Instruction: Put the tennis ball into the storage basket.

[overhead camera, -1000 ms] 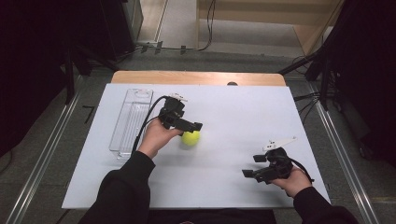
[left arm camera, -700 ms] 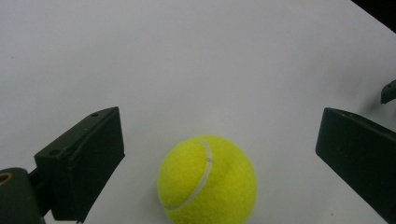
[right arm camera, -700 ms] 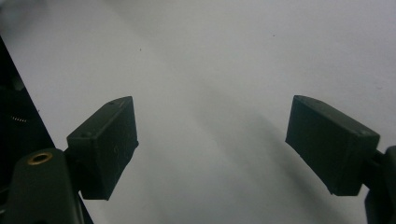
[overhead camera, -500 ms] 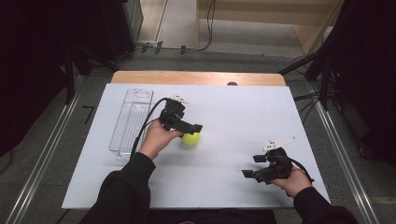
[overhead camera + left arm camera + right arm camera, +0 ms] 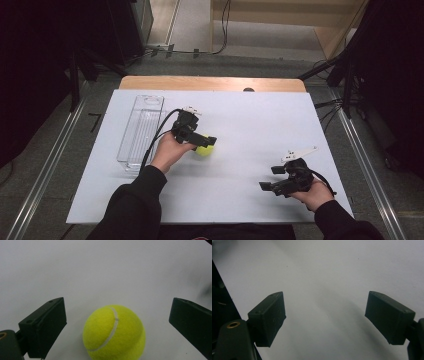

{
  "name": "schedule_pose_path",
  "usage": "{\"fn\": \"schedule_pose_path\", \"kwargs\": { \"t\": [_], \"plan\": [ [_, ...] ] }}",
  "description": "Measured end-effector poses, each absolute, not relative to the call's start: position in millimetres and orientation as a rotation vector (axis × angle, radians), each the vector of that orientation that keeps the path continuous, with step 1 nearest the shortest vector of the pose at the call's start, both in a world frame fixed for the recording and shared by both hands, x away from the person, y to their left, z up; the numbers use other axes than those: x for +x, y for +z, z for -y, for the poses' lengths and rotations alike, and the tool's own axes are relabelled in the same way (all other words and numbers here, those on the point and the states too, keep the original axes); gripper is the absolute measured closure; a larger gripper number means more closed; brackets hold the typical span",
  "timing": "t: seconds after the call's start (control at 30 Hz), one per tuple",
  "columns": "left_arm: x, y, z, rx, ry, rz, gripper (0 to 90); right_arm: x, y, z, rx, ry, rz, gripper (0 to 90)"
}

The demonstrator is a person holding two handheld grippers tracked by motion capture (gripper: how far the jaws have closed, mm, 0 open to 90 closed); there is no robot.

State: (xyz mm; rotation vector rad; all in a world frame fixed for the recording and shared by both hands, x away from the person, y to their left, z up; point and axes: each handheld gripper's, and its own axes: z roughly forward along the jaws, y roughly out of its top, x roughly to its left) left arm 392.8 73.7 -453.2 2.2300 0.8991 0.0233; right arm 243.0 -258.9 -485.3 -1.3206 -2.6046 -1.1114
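A yellow-green tennis ball [image 5: 204, 150] lies on the white table [image 5: 250, 125], left of its middle. My left gripper [image 5: 206, 145] hovers over it, open. In the left gripper view the ball [image 5: 113, 332] sits between the two black jaws with a clear gap on each side, touching neither. My right gripper [image 5: 273, 178] is held near the table's front right, open. In the right gripper view its jaws stand wide apart over bare white table [image 5: 324, 277] with nothing between them.
A clear plastic bin [image 5: 141, 131] lies lengthwise at the left of the table, just behind my left hand. A wooden strip [image 5: 210, 83] runs along the table's far edge. Metal rails flank the table on both sides.
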Motion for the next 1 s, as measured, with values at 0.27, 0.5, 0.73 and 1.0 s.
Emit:
{"fn": "schedule_pose_path", "kwargs": {
  "t": [0.27,0.5,0.73,1.0],
  "plan": [
    [391,-461,-72,2.241,0.016,-0.901,1.5,243,-485,259,-1.318,-1.107,2.607,14.6],
    [389,-471,-72,2.261,-0.003,-0.918,1.5,243,-486,258,-1.316,-1.106,2.609,14.6],
    [387,-477,-70,2.281,-0.005,-0.916,1.5,243,-486,259,-1.318,-1.104,2.608,14.6],
    [386,-486,-69,2.286,-0.021,-0.932,1.5,243,-486,258,-1.317,-1.102,2.611,14.6]
  ]
}}
